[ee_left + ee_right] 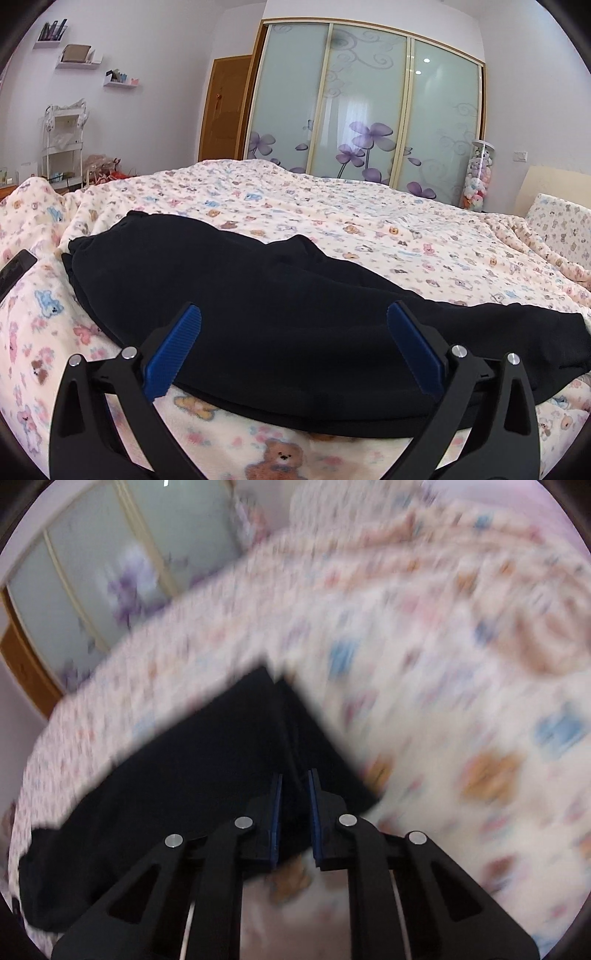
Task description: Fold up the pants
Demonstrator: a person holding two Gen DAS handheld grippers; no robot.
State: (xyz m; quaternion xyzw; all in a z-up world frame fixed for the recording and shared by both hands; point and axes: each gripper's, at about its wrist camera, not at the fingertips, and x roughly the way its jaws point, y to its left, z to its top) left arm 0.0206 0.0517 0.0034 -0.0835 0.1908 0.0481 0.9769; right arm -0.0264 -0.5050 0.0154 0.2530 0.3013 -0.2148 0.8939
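Black pants (266,317) lie across a bed with a teddy-bear print blanket (332,206), stretched from far left to near right. My left gripper (293,314) is open, its blue pads wide apart just above the near edge of the pants, holding nothing. In the blurred right wrist view, my right gripper (295,775) is shut on one end of the pants (192,775), with a fold of black cloth pinched between its blue pads. The rest of the cloth trails to the lower left.
A sliding wardrobe (365,107) with frosted flower-print doors stands behind the bed. A tall clear tube of plush toys (478,177) stands at its right. A white shelf rack (62,140) is at the left. A dark flat object (14,271) lies at the bed's left edge.
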